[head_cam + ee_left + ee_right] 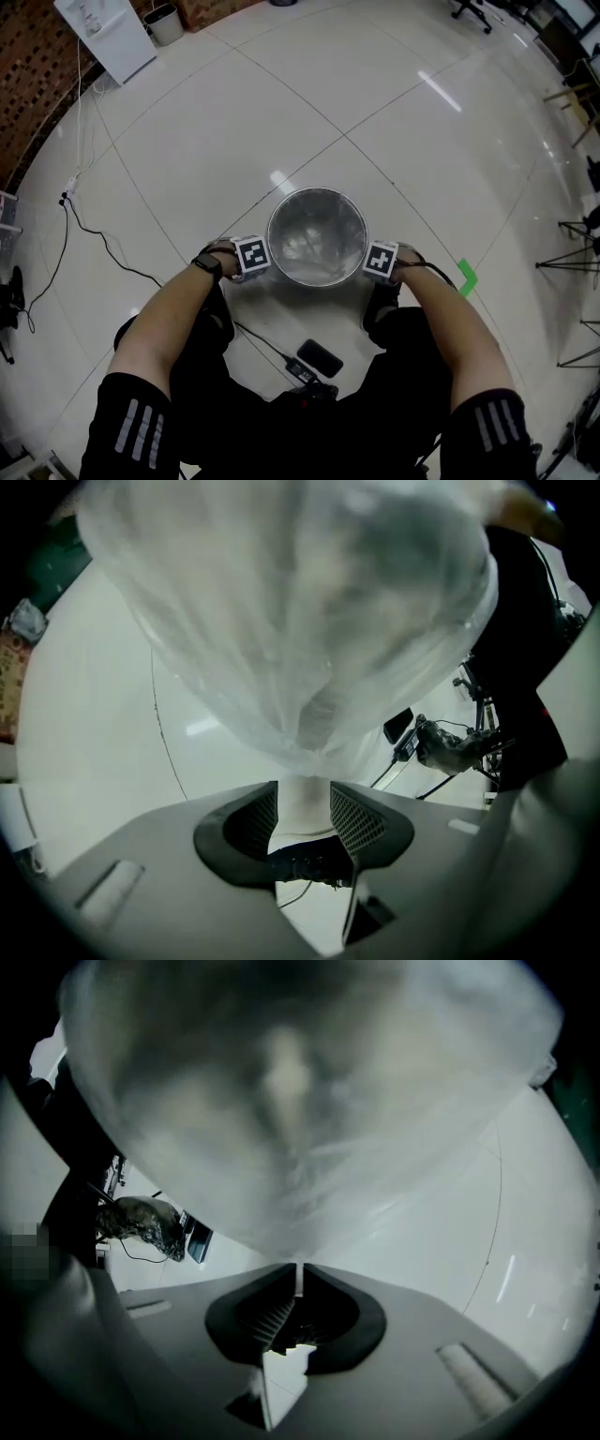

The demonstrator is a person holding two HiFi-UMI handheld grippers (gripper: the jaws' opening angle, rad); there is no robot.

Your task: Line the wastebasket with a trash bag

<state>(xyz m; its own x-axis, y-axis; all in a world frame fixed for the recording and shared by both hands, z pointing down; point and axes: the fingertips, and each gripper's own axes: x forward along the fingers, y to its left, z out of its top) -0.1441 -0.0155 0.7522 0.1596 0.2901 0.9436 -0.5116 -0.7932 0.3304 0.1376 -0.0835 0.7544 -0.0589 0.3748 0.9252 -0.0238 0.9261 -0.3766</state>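
Jaws of my left gripper (304,797) stood apart around a fold of the trash bag (309,621); those of my right gripper (298,1283) pinched its film. It draped the wastebasket (364,234), light, limp and slippery, probably best gripped at the hem

This is looking like a recording lab. Tripods (574,266) are standing well right of the right tongs (373,270), cables (103,242) trailing leftward.
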